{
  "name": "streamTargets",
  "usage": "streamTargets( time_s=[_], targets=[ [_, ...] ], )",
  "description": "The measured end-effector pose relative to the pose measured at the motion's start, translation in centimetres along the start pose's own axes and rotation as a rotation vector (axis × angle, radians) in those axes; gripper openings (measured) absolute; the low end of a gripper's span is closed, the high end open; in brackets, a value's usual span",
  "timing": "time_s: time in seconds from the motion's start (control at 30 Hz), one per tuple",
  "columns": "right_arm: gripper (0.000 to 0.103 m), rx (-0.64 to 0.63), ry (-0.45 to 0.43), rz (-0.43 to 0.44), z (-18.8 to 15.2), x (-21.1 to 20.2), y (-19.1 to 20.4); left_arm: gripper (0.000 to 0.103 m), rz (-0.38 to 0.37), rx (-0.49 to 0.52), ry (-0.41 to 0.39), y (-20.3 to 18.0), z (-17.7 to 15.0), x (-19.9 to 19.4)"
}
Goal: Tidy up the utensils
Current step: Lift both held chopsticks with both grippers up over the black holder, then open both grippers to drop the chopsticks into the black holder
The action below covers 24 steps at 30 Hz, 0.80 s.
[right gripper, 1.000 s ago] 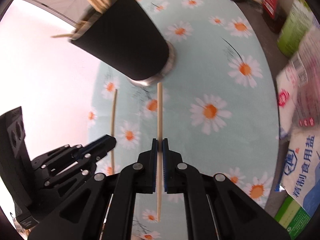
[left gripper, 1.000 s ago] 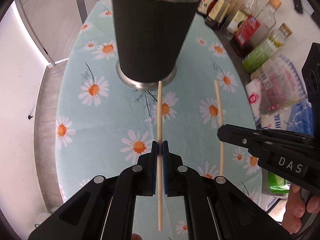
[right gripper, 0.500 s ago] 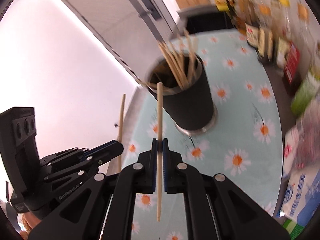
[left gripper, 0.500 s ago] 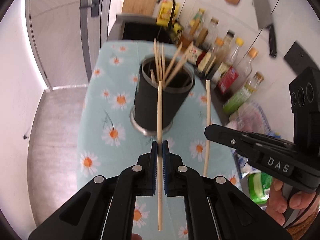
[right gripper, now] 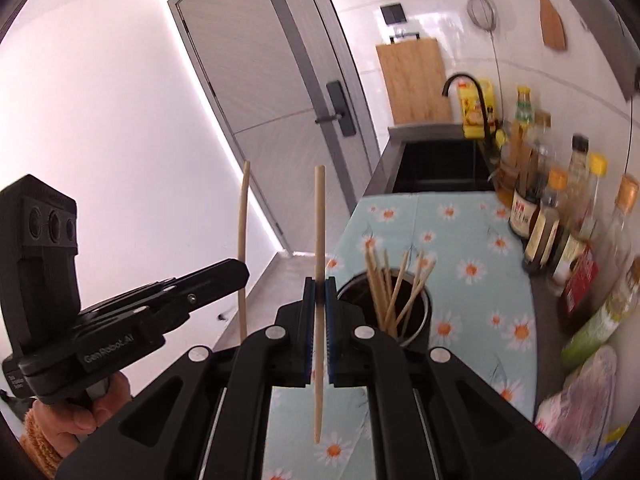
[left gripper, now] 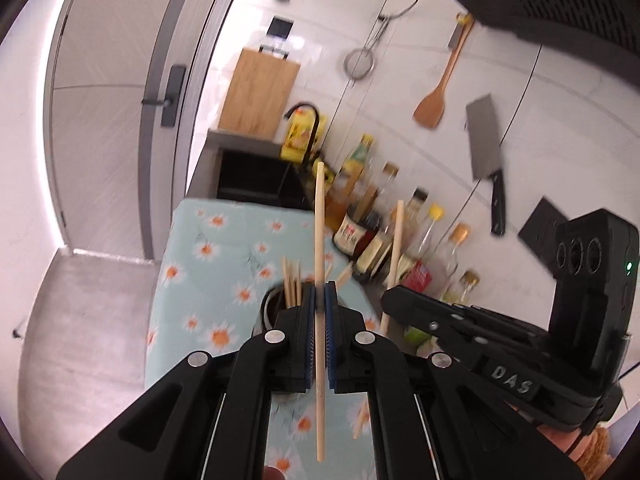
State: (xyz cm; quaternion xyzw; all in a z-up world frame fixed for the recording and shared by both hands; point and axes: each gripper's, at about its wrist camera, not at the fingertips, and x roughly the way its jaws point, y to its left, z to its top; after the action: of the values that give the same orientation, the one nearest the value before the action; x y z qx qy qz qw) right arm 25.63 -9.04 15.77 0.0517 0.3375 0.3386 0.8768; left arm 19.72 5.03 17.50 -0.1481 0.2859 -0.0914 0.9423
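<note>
1. The left gripper [left gripper: 319, 300] is clamped on a chopstick [left gripper: 320, 280] near its middle. The stick stands upright between the blue pads [left gripper: 308, 320], one end toward 12 o'clock and the other toward 6.
2. The right gripper [right gripper: 319, 294] is likewise clamped on its own chopstick [right gripper: 319, 280], also upright and held near the middle.
3. The holder [right gripper: 416, 320] stands on the daisy cloth [right gripper: 472, 248] and already carries a bundle of sticks leaning several ways.
4. In the right wrist view, the holder's mouth lies at about 3 o'clock from the jaws, just beside and below them.
5. In the left wrist view, the holder [left gripper: 268, 312] sits at about 9 o'clock, partly hidden behind the fingers.
6. So the holder lies between the two grippers, both held above its rim. Which is nearer cannot be told.
7. Judgement: each stick's long axis already runs near vertical, so the drop likely calls for shifting sideways over the mouth, then lowering the bottom tip in.
8. The leaning sticks may block the entry.
</note>
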Motion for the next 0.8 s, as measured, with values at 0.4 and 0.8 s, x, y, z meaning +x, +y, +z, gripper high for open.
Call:
streamTargets(
  time_s=[0.4, 0.8],
  targets=[
    [0.006, -0.042, -0.133, -0.016, 3.5, 1.9, -1.5, 0.004, -0.038, 0.004, -0.185, 1.0, 2.9, 3.4],
    [0.006, 0.008, -0.15, -0.03, 1.8, 4.9, -4.0, 0.004, -0.02, 0.007, -0.217, 2.6, 0.7, 7.1]
  ],
)
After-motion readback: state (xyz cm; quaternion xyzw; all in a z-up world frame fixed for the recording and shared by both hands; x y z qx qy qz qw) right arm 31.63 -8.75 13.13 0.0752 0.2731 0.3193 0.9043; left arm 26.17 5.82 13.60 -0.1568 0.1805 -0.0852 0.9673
